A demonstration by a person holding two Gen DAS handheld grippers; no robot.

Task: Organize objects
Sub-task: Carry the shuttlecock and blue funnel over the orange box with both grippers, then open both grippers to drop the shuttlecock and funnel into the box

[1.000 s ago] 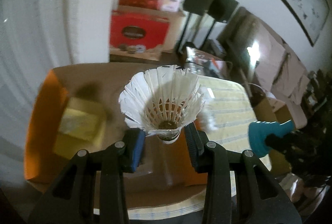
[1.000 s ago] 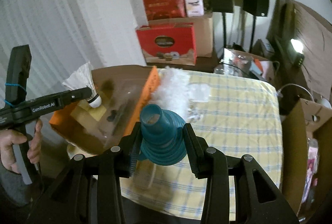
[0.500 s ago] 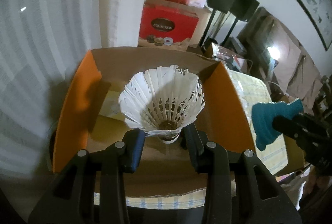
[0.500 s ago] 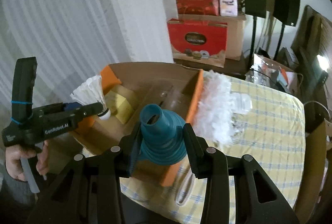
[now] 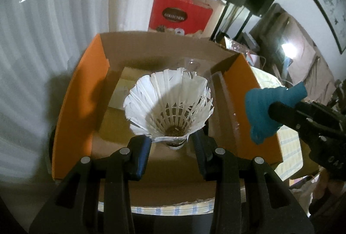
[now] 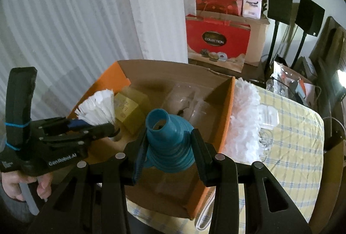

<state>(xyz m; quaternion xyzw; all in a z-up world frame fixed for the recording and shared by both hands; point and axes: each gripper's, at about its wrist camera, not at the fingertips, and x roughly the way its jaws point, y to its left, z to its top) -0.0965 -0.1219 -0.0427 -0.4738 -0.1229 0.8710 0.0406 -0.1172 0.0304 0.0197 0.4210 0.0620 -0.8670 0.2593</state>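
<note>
**Both claws loaded over the box**

The left claw [image 5: 170, 145] pinches a white shuttlecock [image 5: 170, 104] by its base; the right claw [image 6: 167, 156] clamps a teal funnel [image 6: 168, 136]. Both hang above the open cardboard box [image 6: 227, 117] on the checked tabletop [image 6: 292, 136].

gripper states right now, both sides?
Left gripper: shut on the white shuttlecock, over the cardboard box.
Right gripper: shut on the teal funnel.
</note>
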